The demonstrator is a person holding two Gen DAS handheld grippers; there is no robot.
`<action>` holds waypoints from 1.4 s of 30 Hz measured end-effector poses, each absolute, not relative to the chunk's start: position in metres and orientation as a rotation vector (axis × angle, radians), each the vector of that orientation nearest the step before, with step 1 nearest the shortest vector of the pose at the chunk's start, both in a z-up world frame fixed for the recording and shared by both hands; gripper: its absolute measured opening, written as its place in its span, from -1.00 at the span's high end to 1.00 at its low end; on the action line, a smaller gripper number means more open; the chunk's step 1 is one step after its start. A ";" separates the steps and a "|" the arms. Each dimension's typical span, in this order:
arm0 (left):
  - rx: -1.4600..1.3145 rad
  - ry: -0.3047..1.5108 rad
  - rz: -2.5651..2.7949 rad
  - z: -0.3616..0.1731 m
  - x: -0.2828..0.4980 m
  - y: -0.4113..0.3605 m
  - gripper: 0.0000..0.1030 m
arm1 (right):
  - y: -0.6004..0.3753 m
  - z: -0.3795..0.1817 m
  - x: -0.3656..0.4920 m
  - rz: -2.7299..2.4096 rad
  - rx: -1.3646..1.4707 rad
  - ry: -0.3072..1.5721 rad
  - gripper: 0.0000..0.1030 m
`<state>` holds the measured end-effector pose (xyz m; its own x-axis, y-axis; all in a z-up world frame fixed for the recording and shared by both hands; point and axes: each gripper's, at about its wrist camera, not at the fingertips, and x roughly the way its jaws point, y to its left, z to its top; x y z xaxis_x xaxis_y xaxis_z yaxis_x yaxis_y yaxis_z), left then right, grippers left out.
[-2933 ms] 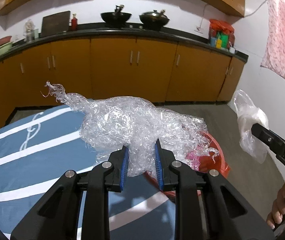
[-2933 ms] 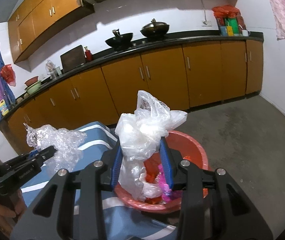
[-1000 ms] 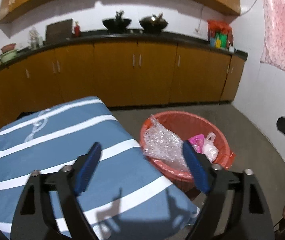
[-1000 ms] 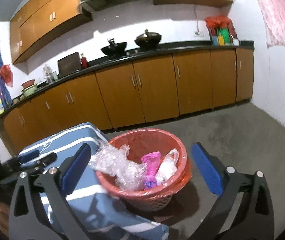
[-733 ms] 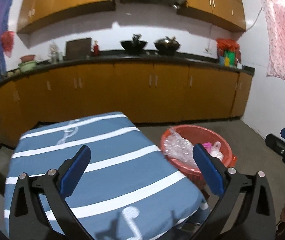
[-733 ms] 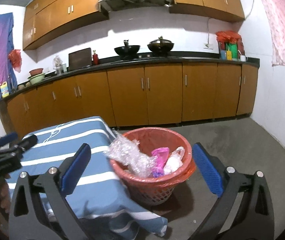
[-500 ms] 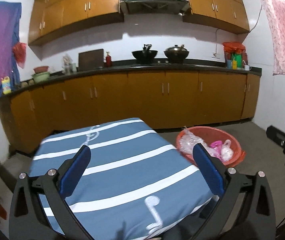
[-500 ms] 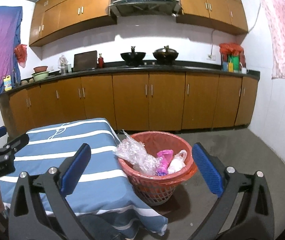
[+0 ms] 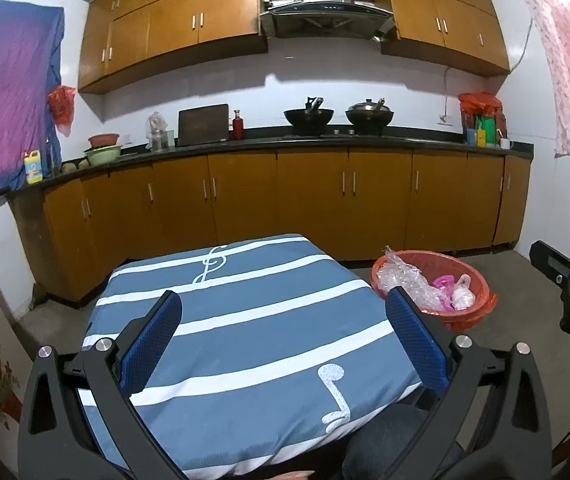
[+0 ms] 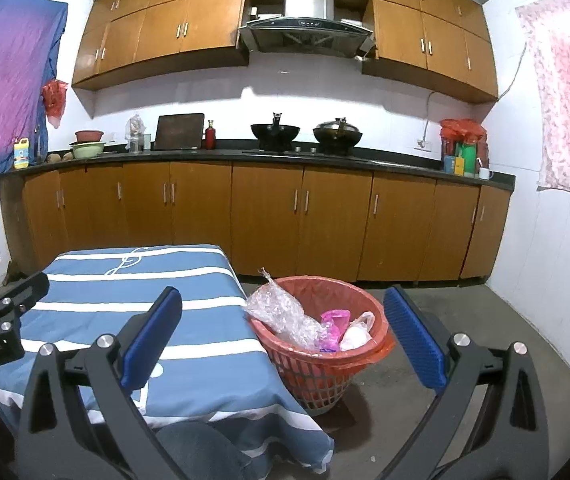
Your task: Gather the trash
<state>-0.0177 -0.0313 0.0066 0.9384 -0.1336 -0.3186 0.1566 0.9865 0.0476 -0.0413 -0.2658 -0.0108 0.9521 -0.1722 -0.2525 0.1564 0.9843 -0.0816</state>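
Both the left gripper [image 9: 283, 338] and right gripper [image 10: 283, 334] have jaws spread wide and empty; trash basket [image 10: 379, 322], holding bubble wrap [image 10: 285, 316], sits beyond right gripper's jaws.

about three seconds back the left gripper [image 9: 283, 334] was clamped on a wad of clear bubble wrap [image 10: 281, 314] above the red basket [image 10: 369, 354], and the right gripper [image 10: 283, 334] pinched a white plastic bag [image 10: 355, 336] over the same basket; now both pieces lie inside the basket, the bubble wrap at its left side with a tail sticking over the rim, the bag at its right beside a pink scrap [image 10: 333, 328]. both grippers' jaws have spread wide with nothing between them, and both have drawn back from the basket, so it shows smaller and farther off
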 end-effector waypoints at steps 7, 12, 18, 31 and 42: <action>0.047 0.320 -0.126 0.002 -0.027 -0.021 -0.96 | -0.266 -0.010 -0.051 -0.205 -0.032 0.245 -0.92; 0.044 0.320 -0.120 0.000 -0.030 -0.018 -0.96 | -0.263 -0.013 -0.055 -0.207 -0.044 0.245 -0.92; 0.034 0.326 -0.120 0.000 -0.033 -0.014 -0.96 | -0.261 -0.018 -0.057 -0.207 -0.041 0.253 -0.92; 0.027 0.329 -0.121 0.001 -0.033 -0.014 -0.96 | -0.263 -0.018 -0.060 -0.219 -0.033 0.246 -0.92; 0.031 0.334 -0.124 0.003 -0.034 -0.018 -0.96 | -0.265 -0.018 -0.060 -0.221 -0.029 0.246 -0.92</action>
<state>-0.0341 -0.0184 0.0027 0.9372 -0.1160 -0.3289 0.1263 0.9919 0.0100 -0.0604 -0.2648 -0.0179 0.9459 -0.2201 -0.2384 0.2130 0.9755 -0.0554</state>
